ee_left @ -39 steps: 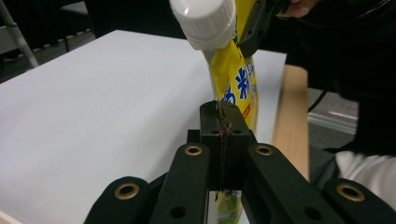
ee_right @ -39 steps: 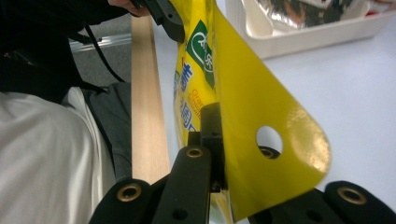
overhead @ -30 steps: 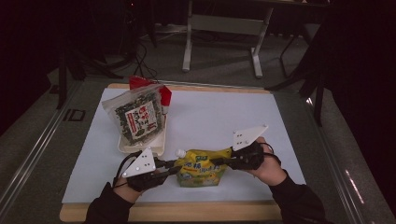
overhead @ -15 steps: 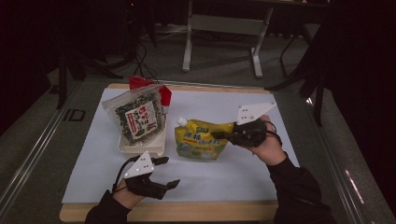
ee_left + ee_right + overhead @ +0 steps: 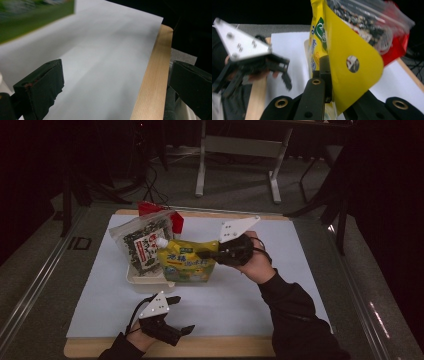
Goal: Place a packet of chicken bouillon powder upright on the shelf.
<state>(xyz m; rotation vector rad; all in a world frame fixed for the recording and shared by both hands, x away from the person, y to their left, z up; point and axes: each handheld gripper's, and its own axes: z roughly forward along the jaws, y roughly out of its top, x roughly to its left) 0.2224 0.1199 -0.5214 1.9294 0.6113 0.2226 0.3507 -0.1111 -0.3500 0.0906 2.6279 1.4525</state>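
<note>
- Since the earlier frames, the yellow pouch point(image 5: 187, 262) has been carried from the lower middle of the high view up toward the centre, and is now held upright against the white tray point(image 5: 145, 277).
- Its right edge is pinched by the right gripper point(image 5: 210, 254), whose jaws are closed tight on it; in the right gripper view the pouch point(image 5: 347, 72) rises straight up from between the jaws.
- Just left of the pouch, a seaweed packet point(image 5: 142, 245) lies in the tray, with a red bag point(image 5: 172, 217) behind it.
- The left gripper point(image 5: 180, 317) is seen well apart from the pouch, at the lower left of the high view over the white sheet point(image 5: 240, 305); its jaws have just been opening, stand wide and hold nothing.
- The wooden table edge point(image 5: 150, 82) is seen between its jaws.
</note>
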